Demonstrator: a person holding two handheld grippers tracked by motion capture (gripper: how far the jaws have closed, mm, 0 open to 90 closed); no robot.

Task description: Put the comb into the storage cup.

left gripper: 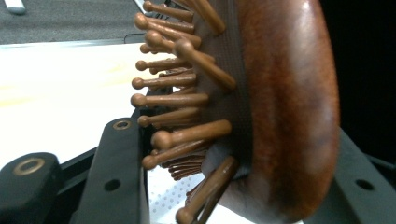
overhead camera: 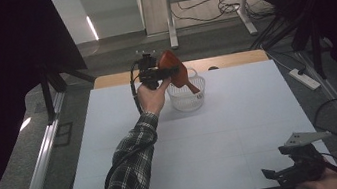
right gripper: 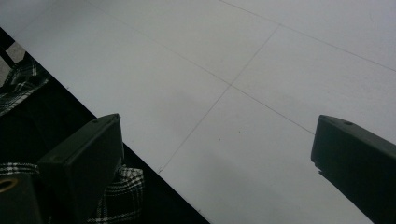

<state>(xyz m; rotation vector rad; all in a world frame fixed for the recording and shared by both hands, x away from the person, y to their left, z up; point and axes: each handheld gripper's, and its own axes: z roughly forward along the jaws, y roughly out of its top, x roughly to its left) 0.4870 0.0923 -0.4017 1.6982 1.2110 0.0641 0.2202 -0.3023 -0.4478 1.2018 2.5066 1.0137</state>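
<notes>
My left arm, in a plaid sleeve (overhead camera: 128, 176), stretches forward across the counter (overhead camera: 242, 129) toward its far edge, with the hand (overhead camera: 152, 97) raised off the surface. The left gripper (overhead camera: 153, 74) points across to the right, and its jaws are clamped on the head of a wooden hairbrush (overhead camera: 173, 68). In the left gripper view the brush (left gripper: 280, 112) stands between the two black jaws, its knob-tipped pins (left gripper: 173, 100) sticking out toward one jaw and its smooth brown back against the other. The brush hangs over a small white basket (overhead camera: 187, 99) that sits near the middle of the far edge; the handle slants down into the basket, though I cannot tell whether it touches the wall or floor of it.

My right gripper (overhead camera: 296, 166) sits low at the near right corner of the counter, well apart from the basket. Its jaws stand wide apart with nothing between them, only bare white surface (right gripper: 243, 93) ahead.

The counter lies open between the basket and the near edge, and out to both side edges.
</notes>
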